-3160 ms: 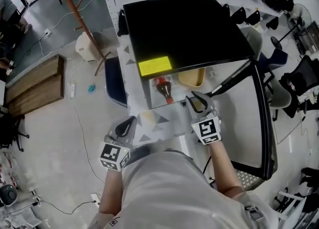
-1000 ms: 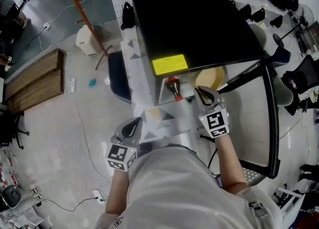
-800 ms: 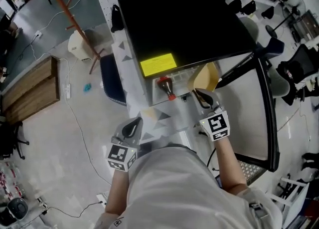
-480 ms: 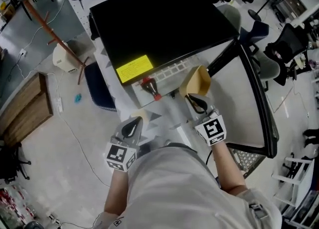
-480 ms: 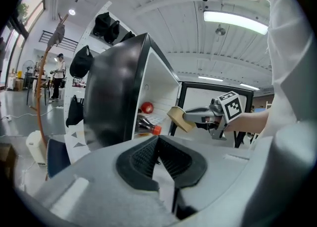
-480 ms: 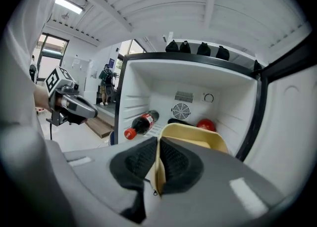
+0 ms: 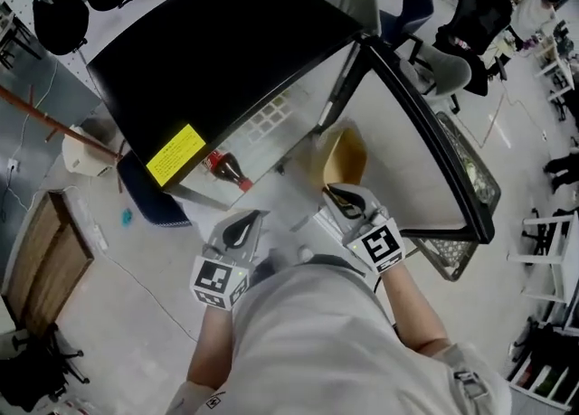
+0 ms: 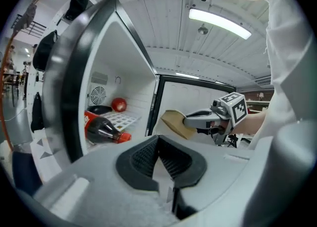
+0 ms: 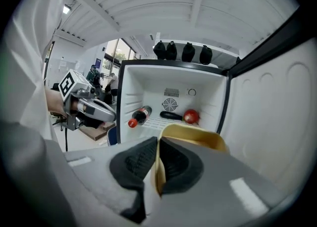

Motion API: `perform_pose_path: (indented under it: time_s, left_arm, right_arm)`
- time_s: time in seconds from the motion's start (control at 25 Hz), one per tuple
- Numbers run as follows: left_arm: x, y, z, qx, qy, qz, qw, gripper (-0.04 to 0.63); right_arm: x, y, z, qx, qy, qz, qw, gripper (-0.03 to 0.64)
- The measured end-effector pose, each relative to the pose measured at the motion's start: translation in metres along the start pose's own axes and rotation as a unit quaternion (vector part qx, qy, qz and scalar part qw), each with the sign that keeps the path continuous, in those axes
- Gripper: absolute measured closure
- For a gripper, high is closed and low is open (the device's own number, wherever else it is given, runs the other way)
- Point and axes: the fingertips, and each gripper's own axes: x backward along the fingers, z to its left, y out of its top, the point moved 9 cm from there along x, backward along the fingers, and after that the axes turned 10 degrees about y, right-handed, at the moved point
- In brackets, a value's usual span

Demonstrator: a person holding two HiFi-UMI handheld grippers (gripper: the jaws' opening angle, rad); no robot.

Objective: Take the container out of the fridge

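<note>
Container [image 7: 343,156] now outside the fridge [image 7: 217,51]

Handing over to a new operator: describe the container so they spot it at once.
Find the black fridge, door open. Just outside it, the right gripper pinches the rim of a tan container. It alone is tan and outside; the cola bottle and red round thing lie inside.

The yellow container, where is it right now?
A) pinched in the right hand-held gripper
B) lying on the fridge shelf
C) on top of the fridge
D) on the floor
A: in the right gripper view, the right hand-held gripper has its jaws closed on the wall of the yellow container, out in front of the open fridge.
</note>
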Motion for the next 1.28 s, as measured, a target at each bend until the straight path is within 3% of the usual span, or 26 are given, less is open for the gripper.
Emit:
perform_pose_path:
  time_s: [0.32,0.68,1.04,1.28]
  left_arm:
    - [-0.036,0.009,-0.020,-0.028,-0.088,0.015,0.9956,0.586]
    - [-0.057,0.015,-0.040,-0.046,-0.143,0.025,0.9883,0.586]
    - [-0.060,0.020,-0.044,-0.050,-0.162,0.025,0.9852,0.586]
    - [-0.058,0.021,-0.043,-0.048,-0.157,0.023,0.9862,0.586]
  right_arm:
    - [0.033,-0.012,0.014,-0.028,-0.039,-0.004,0.999,0.595]
    - [0.055,-0.020,0.022,-0.065,-0.063,-0.031,0.995,0.595]
    - [0.062,-0.026,0.025,-0.121,-0.076,-0.070,0.987,0.595]
    - [0.061,-0.025,0.023,-0.126,-0.070,-0.069,0.987,0.595]
